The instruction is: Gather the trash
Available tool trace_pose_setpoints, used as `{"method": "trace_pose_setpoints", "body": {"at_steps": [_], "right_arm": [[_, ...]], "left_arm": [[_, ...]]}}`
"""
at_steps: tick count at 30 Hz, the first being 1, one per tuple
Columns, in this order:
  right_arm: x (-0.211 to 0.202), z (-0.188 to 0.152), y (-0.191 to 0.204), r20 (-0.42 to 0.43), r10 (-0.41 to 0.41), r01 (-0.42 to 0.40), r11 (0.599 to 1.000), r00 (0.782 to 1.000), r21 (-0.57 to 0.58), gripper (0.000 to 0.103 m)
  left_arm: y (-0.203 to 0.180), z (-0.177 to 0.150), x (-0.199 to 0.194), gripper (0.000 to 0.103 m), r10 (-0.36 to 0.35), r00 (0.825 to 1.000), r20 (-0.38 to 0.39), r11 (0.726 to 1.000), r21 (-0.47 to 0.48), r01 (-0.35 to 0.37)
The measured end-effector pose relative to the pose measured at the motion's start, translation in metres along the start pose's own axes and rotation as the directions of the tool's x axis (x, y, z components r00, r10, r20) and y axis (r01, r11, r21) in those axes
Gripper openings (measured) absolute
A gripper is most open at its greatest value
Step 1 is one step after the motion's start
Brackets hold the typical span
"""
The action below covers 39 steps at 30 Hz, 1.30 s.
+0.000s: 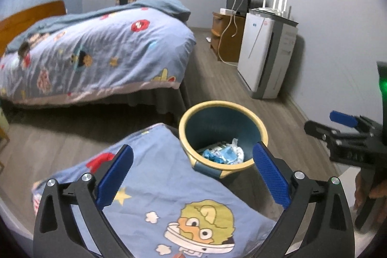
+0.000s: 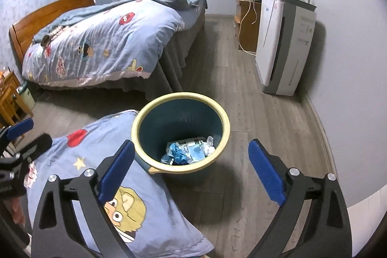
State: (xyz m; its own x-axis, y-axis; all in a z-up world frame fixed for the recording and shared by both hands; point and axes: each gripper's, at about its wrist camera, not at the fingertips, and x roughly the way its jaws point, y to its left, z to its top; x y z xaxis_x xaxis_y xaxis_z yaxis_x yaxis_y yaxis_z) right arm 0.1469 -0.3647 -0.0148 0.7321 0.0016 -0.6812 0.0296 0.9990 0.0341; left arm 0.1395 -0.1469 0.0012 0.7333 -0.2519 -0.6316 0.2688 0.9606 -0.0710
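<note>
A dark blue trash bin with a cream rim (image 1: pixel 223 108) (image 2: pixel 181 96) stands on the wood floor. Crumpled blue and white trash (image 1: pixel 223 152) (image 2: pixel 189 149) lies at its bottom. My left gripper (image 1: pixel 193 173) is open and empty, above a cartoon-print pillow (image 1: pixel 169 197) and the bin's near rim. My right gripper (image 2: pixel 192 172) is open and empty, above the bin's near side. The right gripper also shows at the right edge of the left wrist view (image 1: pixel 338 125). The left gripper shows at the left edge of the right wrist view (image 2: pixel 21 134).
A bed with a blue cartoon quilt (image 1: pixel 96 52) (image 2: pixel 101 40) stands behind the bin. A white air purifier (image 1: pixel 266 55) (image 2: pixel 283 45) and a wooden TV cabinet (image 1: pixel 225 38) line the right wall. A wooden stand (image 2: pixel 9 98) is at the left.
</note>
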Motion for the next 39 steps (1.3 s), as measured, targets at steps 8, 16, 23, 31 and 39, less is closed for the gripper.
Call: {"method": "trace_pose_setpoints", "body": {"at_steps": [8,16,23,31,39], "right_arm": [[-0.001,-0.002,-0.007,0.001,-0.015,0.015,1.0,1.0,0.008,0.093],[-0.002,-0.001,-0.004,0.01,-0.016,0.016,1.0,1.0,-0.009,0.093],[-0.004,-0.002,-0.003,0.017,-0.017,0.017,1.0,1.0,-0.009,0.093],[-0.005,-0.001,-0.004,0.022,-0.018,0.018,1.0,1.0,-0.008,0.093],[-0.005,0.0,-0.004,0.022,-0.019,0.019,1.0,1.0,-0.008,0.093]], "left_arm": [[-0.005,-0.004,0.013,0.098,0.104,0.995,-0.006,0.993,0.064,-0.103],[-0.007,-0.009,0.017,0.098,0.108,0.994,-0.014,0.992,0.065,-0.107],[-0.007,-0.011,0.019,0.098,0.11,0.994,-0.022,0.992,0.063,-0.109],[-0.003,-0.015,0.021,0.098,0.107,0.994,-0.032,0.992,0.067,-0.104],[-0.001,-0.017,0.02,0.098,0.104,0.994,-0.036,0.993,0.066,-0.102]]}}
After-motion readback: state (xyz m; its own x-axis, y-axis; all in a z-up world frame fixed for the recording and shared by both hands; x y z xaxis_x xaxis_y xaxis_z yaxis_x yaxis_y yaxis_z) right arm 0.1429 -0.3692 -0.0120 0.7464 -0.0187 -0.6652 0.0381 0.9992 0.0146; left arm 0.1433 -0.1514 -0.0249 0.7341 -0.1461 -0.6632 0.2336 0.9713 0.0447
